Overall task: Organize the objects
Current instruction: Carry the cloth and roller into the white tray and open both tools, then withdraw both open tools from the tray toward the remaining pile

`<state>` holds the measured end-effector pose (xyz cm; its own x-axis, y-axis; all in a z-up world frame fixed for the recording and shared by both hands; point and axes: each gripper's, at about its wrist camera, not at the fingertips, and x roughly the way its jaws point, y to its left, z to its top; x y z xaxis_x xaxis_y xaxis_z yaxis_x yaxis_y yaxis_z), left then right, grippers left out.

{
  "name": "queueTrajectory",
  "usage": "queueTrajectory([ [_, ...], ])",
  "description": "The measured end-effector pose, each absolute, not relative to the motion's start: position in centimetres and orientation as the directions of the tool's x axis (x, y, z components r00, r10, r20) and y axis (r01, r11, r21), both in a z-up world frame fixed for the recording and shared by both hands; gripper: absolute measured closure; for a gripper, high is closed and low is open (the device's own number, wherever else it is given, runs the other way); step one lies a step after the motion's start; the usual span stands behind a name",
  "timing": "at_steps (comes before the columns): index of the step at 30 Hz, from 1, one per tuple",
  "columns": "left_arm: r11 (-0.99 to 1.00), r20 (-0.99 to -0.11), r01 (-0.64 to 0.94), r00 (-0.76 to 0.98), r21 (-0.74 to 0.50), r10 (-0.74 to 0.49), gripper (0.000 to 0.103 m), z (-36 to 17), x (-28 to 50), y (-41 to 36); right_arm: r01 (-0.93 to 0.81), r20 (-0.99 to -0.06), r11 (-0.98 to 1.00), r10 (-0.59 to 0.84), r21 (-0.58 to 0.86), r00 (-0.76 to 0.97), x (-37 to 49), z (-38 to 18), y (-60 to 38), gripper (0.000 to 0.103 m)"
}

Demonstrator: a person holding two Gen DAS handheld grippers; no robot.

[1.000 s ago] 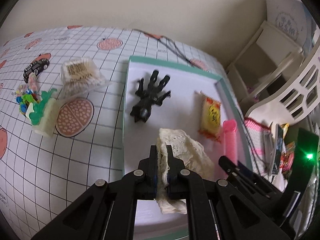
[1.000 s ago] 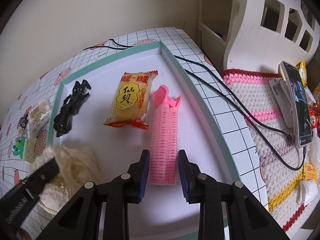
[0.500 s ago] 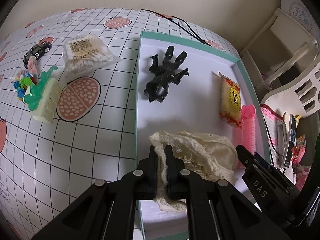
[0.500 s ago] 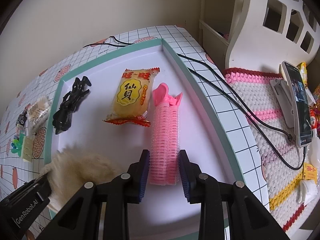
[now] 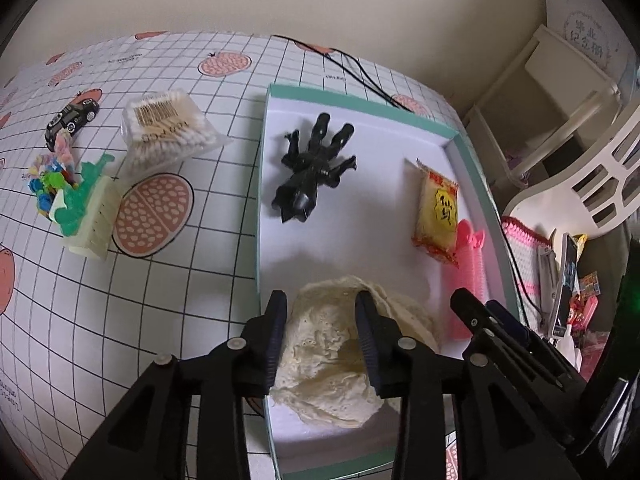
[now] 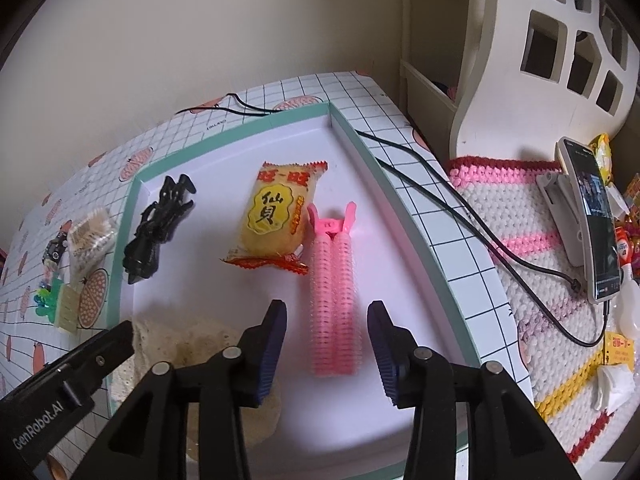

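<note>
Both claws loosed over the tray, lace and roller set down.

Nearest me, my left claw has just been opening; its jaws stand apart around the limp cream lace cloth at lower centre. My right claw has also just been parting, straddling the bristly pink hair roller without pressing it. I reckon lace could snag a ribbed pad as I lift. Farther up the teal-rimmed tray lie the crinkly yellow snack packet and glossy black figure.

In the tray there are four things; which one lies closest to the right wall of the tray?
The pink hair roller clip. It lies along the tray's right wall; the yellow snack packet, black figure and cream lace cloth lie further left.
</note>
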<state>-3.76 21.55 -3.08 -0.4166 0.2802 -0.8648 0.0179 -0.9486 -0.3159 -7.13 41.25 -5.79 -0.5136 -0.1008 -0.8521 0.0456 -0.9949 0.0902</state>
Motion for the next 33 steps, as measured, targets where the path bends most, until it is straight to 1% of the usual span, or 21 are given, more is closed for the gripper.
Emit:
queueTrajectory([
  [3, -0.946, -0.858, 0.026, -0.43, -0.323, 0.281, 0.064, -2.7, -3.8, 21.1, 0.049, -0.847, -0.995, -0.104, 0.091, -0.521, -7.1, -5.6, 41.2, 0.056],
  [5, -0.944, -0.852, 0.031, -0.441, -0.328, 0.282, 0.061, -2.5, -3.7, 21.0, 0.053, -0.845, -0.995, -0.104, 0.09, -0.524, -7.0, -5.5, 41.0, 0.052],
  [7, -0.94, -0.844, 0.035, -0.453, -0.339, 0.287, 0.059, -2.3, -3.7, 20.8, 0.052, -0.841, -0.995, -0.102, 0.087, -0.531, -6.9, -5.4, 41.0, 0.038],
  [11, -0.942, -0.844, 0.047, -0.46, -0.333, 0.275, 0.05, -2.0, -3.6, 20.5, 0.049, -0.839, -0.994, -0.111, 0.101, -0.533, -6.8, -5.3, 41.2, 0.032],
  [15, -0.947, -0.847, 0.048, -0.464, -0.318, 0.261, 0.047, -1.9, -3.7, 20.3, 0.056, -0.84, -0.994, -0.11, 0.095, -0.532, -6.8, -5.4, 41.0, 0.025],
  [17, -0.948, -0.844, 0.047, -0.47, -0.315, 0.257, 0.036, -1.9, -3.6, 20.2, 0.056, -0.839, -0.994, -0.113, 0.099, -0.533, -6.8, -5.4, 40.9, 0.021],
  [19, -0.95, -0.844, 0.048, -0.476, -0.307, 0.248, 0.034, -1.8, -3.5, 20.0, 0.055, -0.837, -0.993, -0.117, 0.104, -0.534, -6.7, -5.4, 40.9, 0.014],
  [21, -0.953, -0.844, 0.05, -0.48, -0.299, 0.239, 0.029, -1.8, -3.4, 19.8, 0.055, -0.837, -0.993, -0.119, 0.106, -0.534, -6.7, -5.4, 40.8, 0.011],
  [22, -0.954, -0.845, 0.052, -0.481, -0.294, 0.234, 0.024, -1.8, -3.4, 19.8, 0.056, -0.839, -0.993, -0.12, 0.107, -0.531, -6.7, -5.5, 40.8, 0.008],
  [24, -0.956, -0.845, 0.057, -0.485, -0.288, 0.226, 0.022, -1.9, -3.5, 19.7, 0.059, -0.841, -0.992, -0.123, 0.108, -0.528, -6.7, -5.6, 40.7, 0.004],
  [27, -0.956, -0.847, 0.072, -0.486, -0.285, 0.216, 0.022, -2.1, -3.5, 19.4, 0.065, -0.841, -0.992, -0.125, 0.107, -0.527, -6.7, -5.6, 40.6, 0.002],
  [31, -0.955, -0.846, 0.084, -0.491, -0.285, 0.209, 0.015, -2.2, -3.5, 19.1, 0.065, -0.841, -0.991, -0.13, 0.113, -0.525, -6.7, -5.8, 40.4, 0.0],
  [33, -0.956, -0.844, 0.087, -0.497, -0.28, 0.202, 0.014, -2.2, -3.5, 19.0, 0.062, -0.84, -0.992, -0.129, 0.114, -0.527, -6.7, -5.8, 40.3, 0.0],
])
